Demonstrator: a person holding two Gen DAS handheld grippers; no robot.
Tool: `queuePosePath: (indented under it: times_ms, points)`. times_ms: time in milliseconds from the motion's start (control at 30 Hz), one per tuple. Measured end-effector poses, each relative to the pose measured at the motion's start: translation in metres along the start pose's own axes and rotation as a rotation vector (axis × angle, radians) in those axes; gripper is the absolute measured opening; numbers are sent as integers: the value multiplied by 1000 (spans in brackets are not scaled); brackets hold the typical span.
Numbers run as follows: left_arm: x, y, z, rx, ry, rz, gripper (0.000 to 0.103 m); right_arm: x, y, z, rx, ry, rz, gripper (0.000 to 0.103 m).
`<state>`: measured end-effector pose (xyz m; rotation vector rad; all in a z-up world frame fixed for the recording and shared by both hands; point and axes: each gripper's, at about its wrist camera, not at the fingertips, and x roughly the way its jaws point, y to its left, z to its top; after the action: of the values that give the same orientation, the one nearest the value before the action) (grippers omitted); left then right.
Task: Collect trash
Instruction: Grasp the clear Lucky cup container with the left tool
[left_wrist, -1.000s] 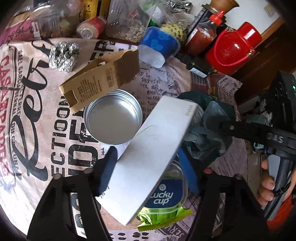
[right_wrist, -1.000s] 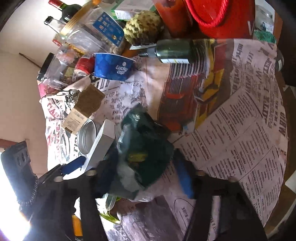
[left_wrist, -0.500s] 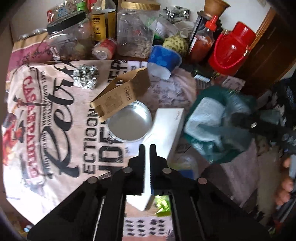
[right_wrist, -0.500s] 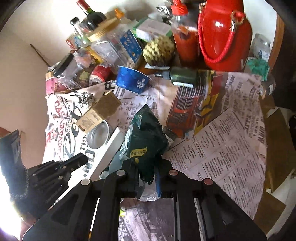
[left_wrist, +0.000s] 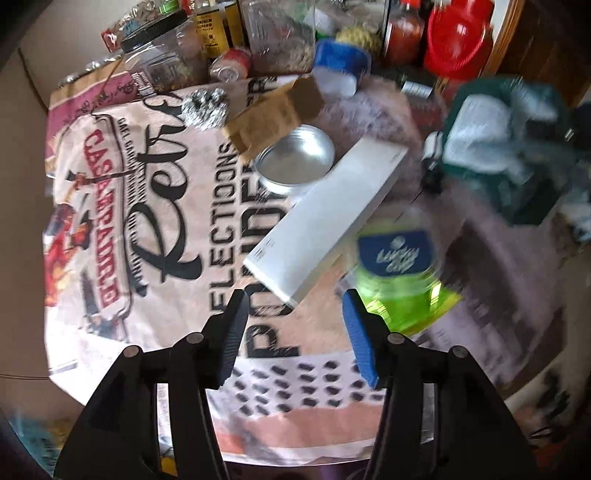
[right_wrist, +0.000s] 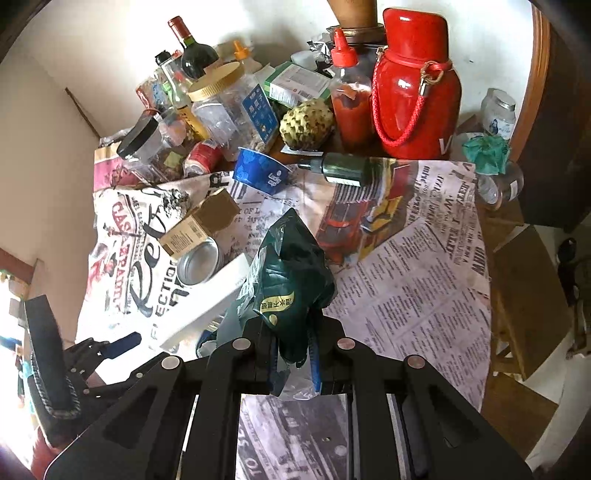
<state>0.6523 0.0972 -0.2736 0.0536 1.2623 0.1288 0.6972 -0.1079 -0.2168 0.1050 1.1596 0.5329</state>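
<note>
So half a second ago the left gripper (left_wrist: 293, 325) had its jaws pressed together over the white box (left_wrist: 325, 218), and a second ago that box was up between its fingers. Now the jaws are spread wide with nothing between them, and the box lies flat on the printed tablecloth (left_wrist: 147, 221), just past the fingertips toward 12 o'clock. My read is that the box got dropped or let go, so that bit of trash still needs collecting, unless it was put down on purpose. The right gripper (right_wrist: 293, 363) is the opposite story: a second ago it was wide open around the dark green bag (right_wrist: 291, 280), and now it's clamped tight on the bag's lower end, with the bag lifted and standing up out of the jaws toward 12 o'clock. So one piece is secured. The bag looks like a crumpled foil snack pouch, dark green with a small yellowish label and some clear plastic hanging below the jaws; probably light and crinkly. In the left view the same bag shows around 2 o'clock, blurry. The green Lucky Cup lid (left_wrist: 399, 266) sits at about 1 o'clock from the left fingertips, beside the box's near corner, plus the brown carton (left_wrist: 273, 114), foil ball (left_wrist: 205, 107) and metal tin (left_wrist: 295, 157) further toward 12.
</note>
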Motion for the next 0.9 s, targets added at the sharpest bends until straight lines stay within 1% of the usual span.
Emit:
queuePosePath:
  times_ms: [33, 67, 200, 300, 400, 467, 500, 533, 567, 600, 633, 700, 733, 800, 833, 900]
  points:
    - [4, -2, -2, 20, 1, 37, 59, -1, 0, -1, -4, 2, -2, 12]
    - [7, -5, -3, 46, -5, 72, 60, -1, -1, -2, -9, 7, -3, 12]
    - [17, -12, 4, 121, -23, 144, 60, 2, -7, -5, -10, 29, -8, 12]
    - [22, -18, 13, 161, -50, 152, 60, 3, -12, -7, -5, 38, -14, 13]
    - [25, -24, 22, 196, -94, 129, 60, 2, -16, -9, -2, 39, -18, 13]
    - [26, -28, 26, 213, -121, 107, 58, 1, -19, -9, 1, 41, -24, 13]
    - [26, -29, 27, 212, -126, 95, 47, -1, -20, -10, 1, 40, -27, 12]
    - [26, -30, 29, 203, -127, 73, 33, -2, -21, -10, 1, 39, -29, 12]
    - [26, -29, 30, 191, -120, 55, 25, -4, -22, -11, 1, 36, -32, 13]
    - [26, -28, 32, 175, -112, 40, 10, -5, -21, -12, 2, 33, -34, 12]
    - [26, -25, 33, 151, -105, 25, 1, -8, -21, -12, 4, 28, -37, 13]
    - [22, -16, 34, 82, -96, -30, 1, -12, -21, -14, 8, 22, -33, 12]
    - [17, -7, 34, 28, -93, -90, 0, -15, -20, -14, 11, 14, -35, 12]
    - [7, 1, 30, -28, -99, -150, 0, -21, -18, -16, 15, -1, -36, 12]
    - [0, 6, 27, -47, -109, -174, 0, -24, -16, -17, 20, -10, -37, 12]
    - [-12, 11, 20, -49, -122, -193, 0, -32, -11, -22, 31, -33, -37, 12]
